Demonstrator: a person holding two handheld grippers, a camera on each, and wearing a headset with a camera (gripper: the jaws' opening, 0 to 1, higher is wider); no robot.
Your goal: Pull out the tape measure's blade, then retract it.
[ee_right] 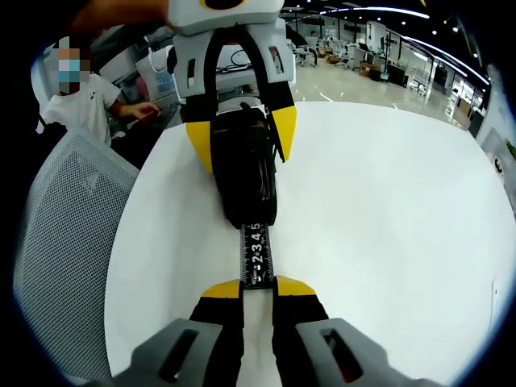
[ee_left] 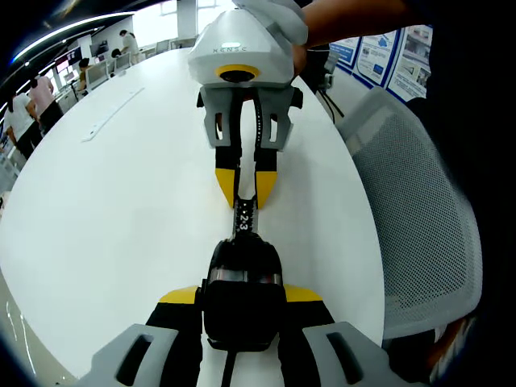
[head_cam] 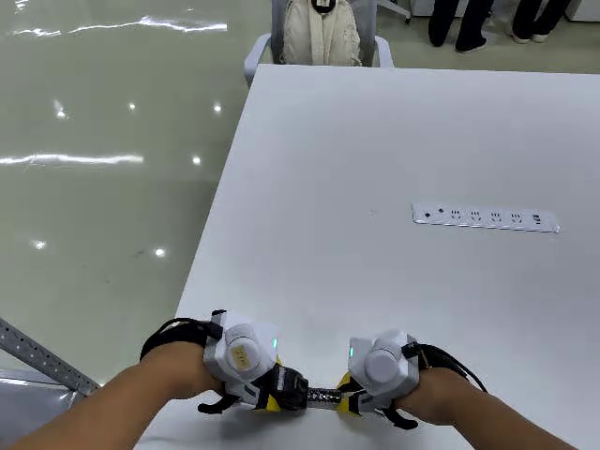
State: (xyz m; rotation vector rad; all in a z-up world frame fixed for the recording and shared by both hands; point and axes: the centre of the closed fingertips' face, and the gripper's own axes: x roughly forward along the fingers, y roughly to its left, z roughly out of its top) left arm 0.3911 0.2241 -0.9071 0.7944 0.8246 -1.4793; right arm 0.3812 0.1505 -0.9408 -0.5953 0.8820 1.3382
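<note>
White table (head_cam: 375,150) running away from the near edge, surface reflecting lightly, white power strip (head_cam: 486,217) lying flat toward the right side, sockets facing up, black tape measure (head_cam: 292,390) sitting at the near edge, its contact with the surface remaining unclear.

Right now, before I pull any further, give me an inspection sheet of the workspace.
Surface: white table, smooth and flat.
Job's things: black tape measure near the table's near edge; blade drawn out a short way, numbers 2 to 5 showing.
Clutter: white power strip lying flat, well away from the work.
Grippers: left gripper shut on the tape measure; right gripper shut on the blade's end.
Cables: black cables looping behind the grippers; none across the blade.
Surroundings: chair with a pale garment at the far end; mesh chair close to the table's edge; glossy floor.
</note>
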